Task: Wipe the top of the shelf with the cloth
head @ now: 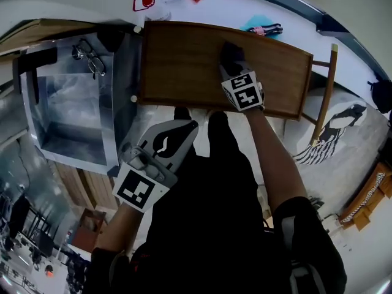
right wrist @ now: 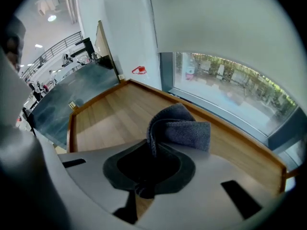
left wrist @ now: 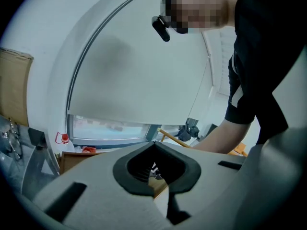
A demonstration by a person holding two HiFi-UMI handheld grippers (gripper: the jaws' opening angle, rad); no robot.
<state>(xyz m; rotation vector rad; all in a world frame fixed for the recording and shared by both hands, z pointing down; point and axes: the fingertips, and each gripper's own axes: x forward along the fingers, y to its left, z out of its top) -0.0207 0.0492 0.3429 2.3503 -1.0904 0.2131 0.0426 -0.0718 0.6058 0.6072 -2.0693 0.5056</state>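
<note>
Pinching the cloth (right wrist: 184, 128) in the right gripper (right wrist: 152, 150) against the shelf top (head: 184, 66); holding the left gripper (head: 184, 129) pressed together, empty.

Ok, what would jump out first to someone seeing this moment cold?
The right gripper, shut on a folded dark grey cloth, holds it down at the wooden shelf top, about mid-length. The left gripper is shut and empty, off the shelf on the person's side. A pair of eyeglasses lies on the metal box to the left.
</note>
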